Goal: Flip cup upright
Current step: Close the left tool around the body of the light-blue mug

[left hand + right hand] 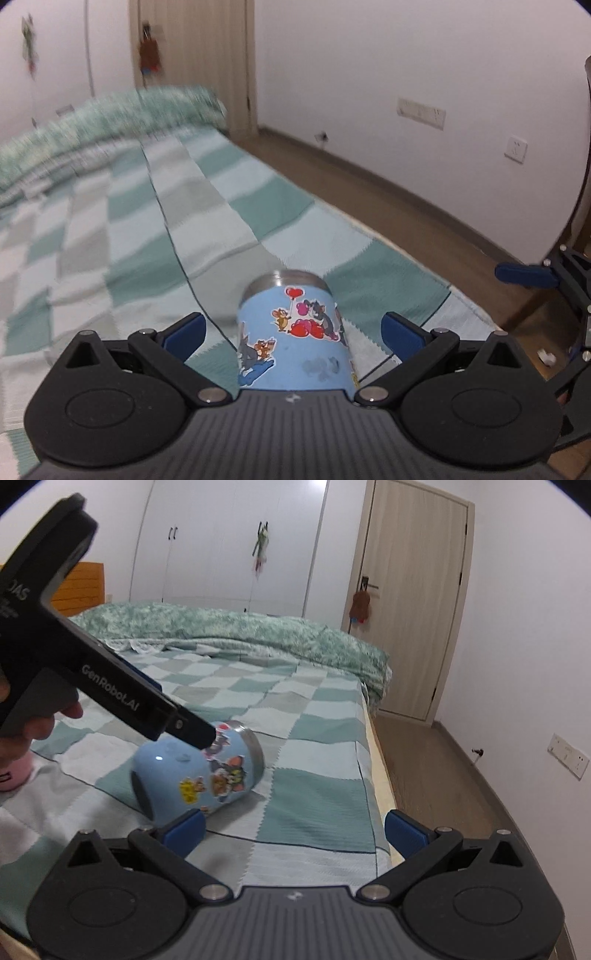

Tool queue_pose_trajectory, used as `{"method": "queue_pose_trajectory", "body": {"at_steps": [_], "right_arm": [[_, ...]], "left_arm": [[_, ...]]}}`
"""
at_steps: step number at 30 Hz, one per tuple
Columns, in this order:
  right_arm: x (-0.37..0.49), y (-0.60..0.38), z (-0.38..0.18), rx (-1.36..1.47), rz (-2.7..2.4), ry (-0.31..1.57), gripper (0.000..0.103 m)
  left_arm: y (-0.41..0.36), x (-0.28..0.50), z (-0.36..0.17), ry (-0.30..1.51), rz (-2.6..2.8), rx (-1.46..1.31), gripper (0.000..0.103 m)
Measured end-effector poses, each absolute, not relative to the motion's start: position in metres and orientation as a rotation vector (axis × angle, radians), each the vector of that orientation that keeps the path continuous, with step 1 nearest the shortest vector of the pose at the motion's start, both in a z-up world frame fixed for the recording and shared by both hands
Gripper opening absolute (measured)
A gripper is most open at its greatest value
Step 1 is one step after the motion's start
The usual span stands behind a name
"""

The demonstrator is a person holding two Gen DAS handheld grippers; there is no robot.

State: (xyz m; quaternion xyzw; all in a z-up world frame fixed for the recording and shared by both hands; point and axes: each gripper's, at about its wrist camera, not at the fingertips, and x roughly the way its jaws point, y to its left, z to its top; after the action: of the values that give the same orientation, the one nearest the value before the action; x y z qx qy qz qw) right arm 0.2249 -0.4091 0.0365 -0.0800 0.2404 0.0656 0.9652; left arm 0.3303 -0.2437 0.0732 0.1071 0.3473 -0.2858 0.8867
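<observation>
A light blue cup [295, 339] with cartoon stickers and a steel rim lies on its side on the checked bedspread [155, 221]. In the left wrist view it lies between the wide-open fingers of my left gripper [293, 332], rim pointing away, and neither pad touches it. In the right wrist view the cup [195, 771] lies left of centre with its rim to the right. The left gripper's black body [92, 672] reaches over it from the upper left. My right gripper [295, 830] is open and empty, just right of the cup, near the bed edge.
A green quilt [240, 638] is bunched at the far end of the bed. The bed's right edge [380, 775] drops to a wooden floor [443, 794]. A pink object [14, 775] lies at the far left. A door [413, 602] and wardrobes stand behind.
</observation>
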Motion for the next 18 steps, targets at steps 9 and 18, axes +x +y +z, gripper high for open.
{"method": "queue_pose_trajectory", "body": {"at_steps": [9, 18], "right_arm": [[0.254, -0.405, 0.031, -0.164, 0.083, 0.542, 0.103], [0.269, -0.395, 0.027, -0.149, -0.015, 0.582, 0.103]], "left_arm": [[-0.234, 0.379, 0.050, 0.885, -0.756, 0.244, 0.103], [-0.255, 0.408, 0.031, 0.981, -0.890, 0.295, 0.103]]}}
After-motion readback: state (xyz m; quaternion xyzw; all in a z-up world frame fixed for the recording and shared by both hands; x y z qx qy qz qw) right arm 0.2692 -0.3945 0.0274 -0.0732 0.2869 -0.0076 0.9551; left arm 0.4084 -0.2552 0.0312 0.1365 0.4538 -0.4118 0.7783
